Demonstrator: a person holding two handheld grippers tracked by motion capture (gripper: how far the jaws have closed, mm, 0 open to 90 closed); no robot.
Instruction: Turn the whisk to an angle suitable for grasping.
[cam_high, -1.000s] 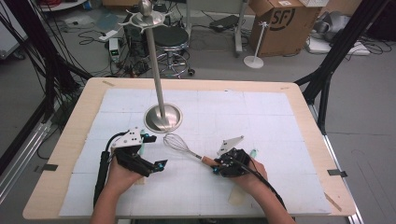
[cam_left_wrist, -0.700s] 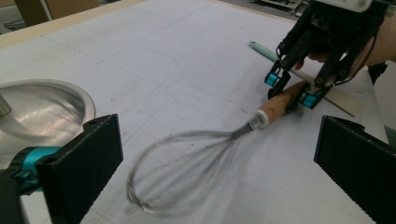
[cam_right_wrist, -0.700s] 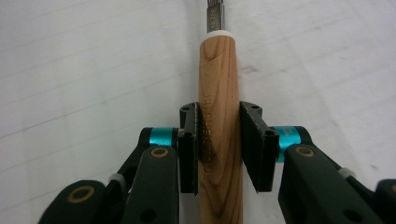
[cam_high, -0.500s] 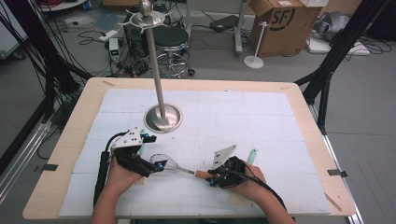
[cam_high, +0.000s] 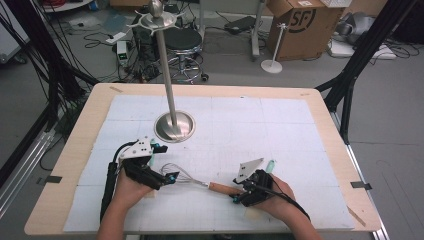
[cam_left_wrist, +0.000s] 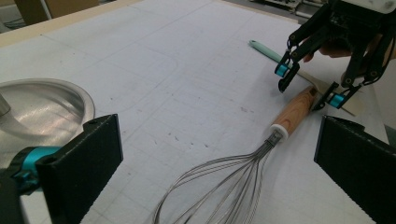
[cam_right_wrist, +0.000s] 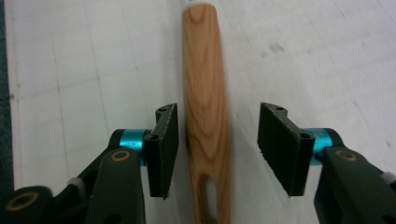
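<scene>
Presently on the table (cam_high: 320, 107): a steel stand (cam_high: 173, 125), upright at centre-left. Whisk (cam_high: 192, 178) lying flat near the front edge, wire head between the wide-open, empty jaws of the left gripper (cam_high: 170, 176). Right gripper (cam_high: 239, 192): jaws just opened, straddling the wooden handle (cam_right_wrist: 205, 116), pads (cam_right_wrist: 164, 149) clear of it.

Overhead forward-down — two close claw-mounted views
</scene>
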